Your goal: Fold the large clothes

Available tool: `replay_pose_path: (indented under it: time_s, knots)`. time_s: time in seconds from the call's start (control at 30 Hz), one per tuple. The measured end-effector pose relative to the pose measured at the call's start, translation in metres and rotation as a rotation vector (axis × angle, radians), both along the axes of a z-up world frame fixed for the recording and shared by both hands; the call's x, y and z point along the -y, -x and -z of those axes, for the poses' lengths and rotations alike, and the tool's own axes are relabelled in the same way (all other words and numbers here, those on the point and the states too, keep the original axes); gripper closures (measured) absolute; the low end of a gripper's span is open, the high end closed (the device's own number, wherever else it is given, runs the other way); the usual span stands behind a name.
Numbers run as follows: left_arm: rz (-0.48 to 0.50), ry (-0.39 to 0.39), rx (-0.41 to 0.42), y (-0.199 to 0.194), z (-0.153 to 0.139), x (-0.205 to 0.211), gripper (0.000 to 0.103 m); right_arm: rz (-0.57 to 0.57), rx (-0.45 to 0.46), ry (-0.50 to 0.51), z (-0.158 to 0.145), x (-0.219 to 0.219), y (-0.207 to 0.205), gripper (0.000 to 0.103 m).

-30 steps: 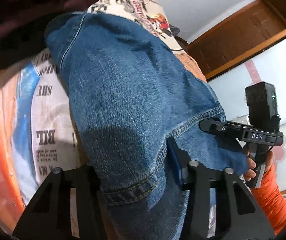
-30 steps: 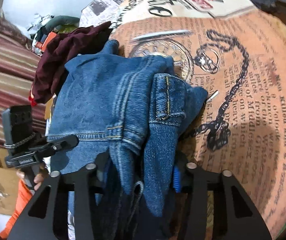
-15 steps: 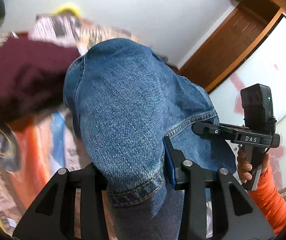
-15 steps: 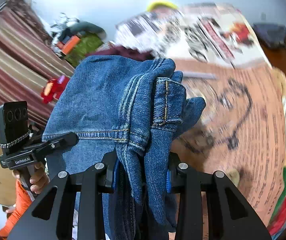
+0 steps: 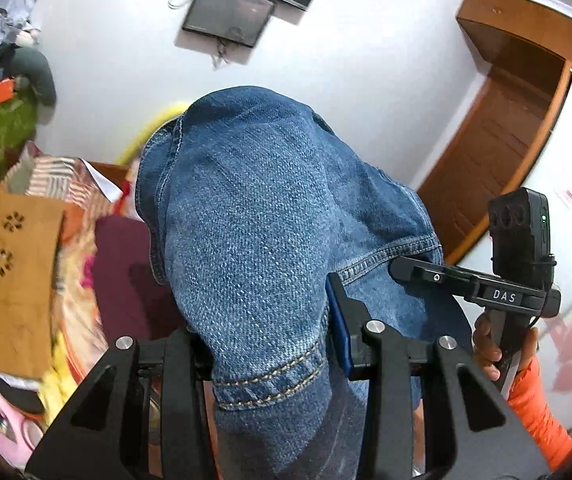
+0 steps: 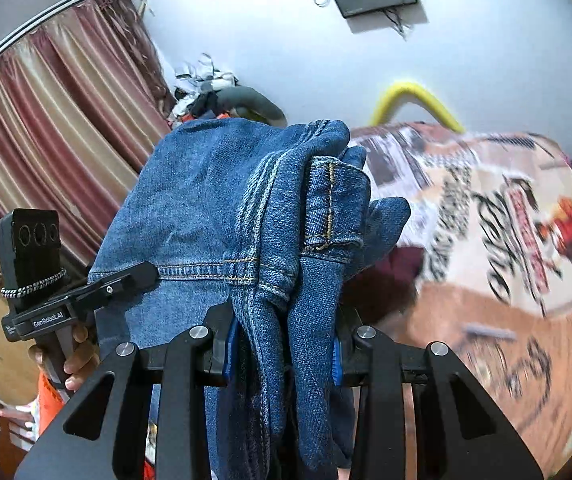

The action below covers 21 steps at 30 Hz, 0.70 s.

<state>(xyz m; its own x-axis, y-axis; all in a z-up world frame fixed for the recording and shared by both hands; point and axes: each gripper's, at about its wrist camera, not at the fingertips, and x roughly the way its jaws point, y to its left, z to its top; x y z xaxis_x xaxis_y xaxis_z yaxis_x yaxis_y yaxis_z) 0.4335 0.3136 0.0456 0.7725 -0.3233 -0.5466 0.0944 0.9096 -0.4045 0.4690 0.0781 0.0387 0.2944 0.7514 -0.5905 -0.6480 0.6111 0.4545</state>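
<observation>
A pair of blue denim jeans hangs in the air, held up by both grippers above a bed. The fabric drapes over and between the fingers of each tool, filling the centre of both views.

The left gripper is clamped on the denim near a stitched hem with tan thread; the cloth is bunched between its two black fingers. The right gripper is clamped on a thicker bundle of the jeans, where seams and a folded band with orange stitching are gathered between its blue-padded fingers.

In the left wrist view, the right gripper appears at the right edge, pinching the same hem, held by a hand with an orange sleeve. In the right wrist view, the left gripper shows at the left, gripping the waistband seam.

Below and behind the jeans lies a bedspread printed with newspaper-style lettering. A dark maroon garment rests on the bed beneath the jeans. Striped curtains hang at the left, a dark screen is mounted on the white wall, and a wooden door frame stands at the right.
</observation>
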Motion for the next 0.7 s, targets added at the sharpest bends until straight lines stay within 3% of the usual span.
replay_pose_path:
  time_s: [0.1,0.23,0.37,0.47,0.53,0.6,0.7]
  knots:
    - [-0.015,0.011,-0.014,-0.026,0.014,-0.028,0.065,0.013,-0.014,-0.013,0.011,-0.025,-0.030,0.072]
    - [-0.055,0.025,-0.078,-0.072,0.056,-0.053,0.064,0.030,-0.078,0.006,0.049,-0.055,-0.066,0.072]
    - [-0.089,0.052,-0.213,-0.116,0.124,-0.078,0.062,0.046,-0.127,0.100,0.105,-0.087,-0.096,0.072]
    - [-0.116,0.136,-0.322,-0.135,0.180,-0.101,0.059,0.054,-0.192,0.145,0.147,-0.099,-0.112,0.070]
    - [-0.114,0.150,-0.306,-0.130,0.186,-0.104,0.056,0.044,-0.211,0.150,0.164,-0.101,-0.118,0.067]
    - [-0.105,0.127,-0.292,-0.128,0.185,-0.103,0.048,0.036,-0.207,0.137,0.164,-0.098,-0.120,0.061]
    - [-0.121,0.076,-0.302,-0.121,0.180,-0.096,0.045,0.027,-0.200,0.164,0.156,-0.091,-0.114,0.057]
